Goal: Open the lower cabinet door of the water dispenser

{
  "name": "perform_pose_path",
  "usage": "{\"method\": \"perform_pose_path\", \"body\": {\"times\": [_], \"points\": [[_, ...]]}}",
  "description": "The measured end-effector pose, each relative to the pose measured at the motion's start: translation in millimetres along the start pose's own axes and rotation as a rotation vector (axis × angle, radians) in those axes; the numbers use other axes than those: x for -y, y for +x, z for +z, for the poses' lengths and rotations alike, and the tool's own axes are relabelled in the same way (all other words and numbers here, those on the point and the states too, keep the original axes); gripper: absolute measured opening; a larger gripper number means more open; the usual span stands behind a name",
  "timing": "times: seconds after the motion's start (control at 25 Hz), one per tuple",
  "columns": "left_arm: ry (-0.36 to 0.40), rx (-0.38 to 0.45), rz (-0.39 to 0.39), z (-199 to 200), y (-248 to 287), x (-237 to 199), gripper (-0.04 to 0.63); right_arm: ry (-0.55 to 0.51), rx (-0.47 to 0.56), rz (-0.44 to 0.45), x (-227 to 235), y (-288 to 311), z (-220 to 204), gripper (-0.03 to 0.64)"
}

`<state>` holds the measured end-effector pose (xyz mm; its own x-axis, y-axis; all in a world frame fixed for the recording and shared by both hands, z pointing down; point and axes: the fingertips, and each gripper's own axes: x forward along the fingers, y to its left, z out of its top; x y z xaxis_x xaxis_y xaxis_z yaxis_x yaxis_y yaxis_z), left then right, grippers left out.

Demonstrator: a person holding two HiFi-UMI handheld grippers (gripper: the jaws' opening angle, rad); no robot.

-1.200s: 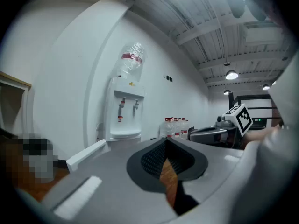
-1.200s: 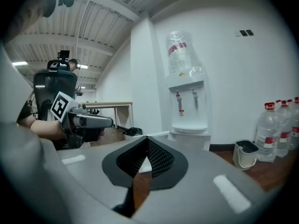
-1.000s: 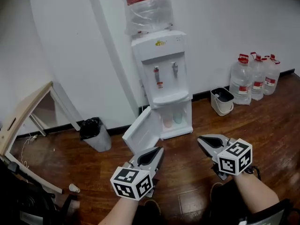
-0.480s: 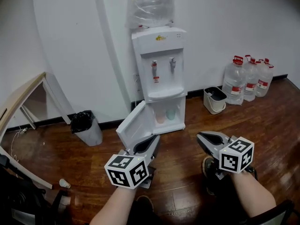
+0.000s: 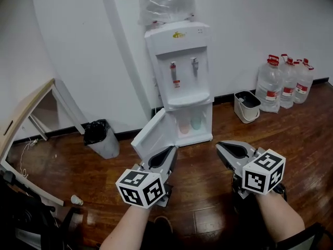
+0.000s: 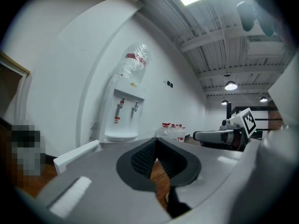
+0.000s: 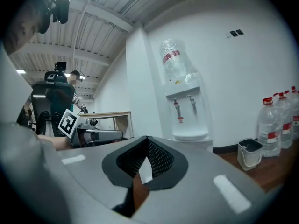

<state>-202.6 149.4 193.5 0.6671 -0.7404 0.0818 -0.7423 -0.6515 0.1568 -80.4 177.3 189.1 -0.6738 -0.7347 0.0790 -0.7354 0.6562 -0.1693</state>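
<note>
The white water dispenser (image 5: 179, 61) stands against the wall with a bottle on top. Its lower cabinet door (image 5: 153, 136) hangs swung out to the left, and cups show inside the compartment (image 5: 190, 124). My left gripper (image 5: 171, 150) floats level just below the door's edge, apart from it. Its jaws are closing, the tips nearly meeting with nothing between them (image 6: 155, 141). My right gripper (image 5: 218, 145) is held level to the right, its tips together and empty (image 7: 147, 138). The dispenser (image 6: 124, 115) and open door (image 6: 77, 153) lie ahead of the left jaws.
A bin with a black bag (image 5: 101, 138) stands left of the dispenser. A white pail (image 5: 246, 105) and several water bottles (image 5: 283, 82) sit at the right wall. A wooden frame (image 5: 26, 119) leans at the left. A small cup (image 5: 76, 199) lies on the wood floor.
The left gripper has edged slightly sideways near the door and its jaws have drawn together. The right gripper has barely moved. The door stays open.
</note>
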Motion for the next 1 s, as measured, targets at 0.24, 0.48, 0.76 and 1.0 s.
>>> {"method": "perform_pose_path", "body": {"times": [0.24,0.48,0.76,1.0], "points": [[-0.005,0.041,0.002,6.4,9.8,-4.9,0.0,-0.062,-0.016,0.049,3.7,23.3,6.3,0.003],[0.001,0.076,0.018,11.2,33.3,-8.5,0.0,-0.059,-0.024,0.069,22.8,28.2,15.6,0.003],[0.111,0.063,0.05,3.3,60.2,-1.5,0.0,-0.074,-0.032,0.042,56.4,33.1,14.6,0.003],[0.122,0.028,0.056,9.4,73.5,0.7,0.0,-0.091,-0.043,0.079,77.8,32.7,18.1,0.003]]}}
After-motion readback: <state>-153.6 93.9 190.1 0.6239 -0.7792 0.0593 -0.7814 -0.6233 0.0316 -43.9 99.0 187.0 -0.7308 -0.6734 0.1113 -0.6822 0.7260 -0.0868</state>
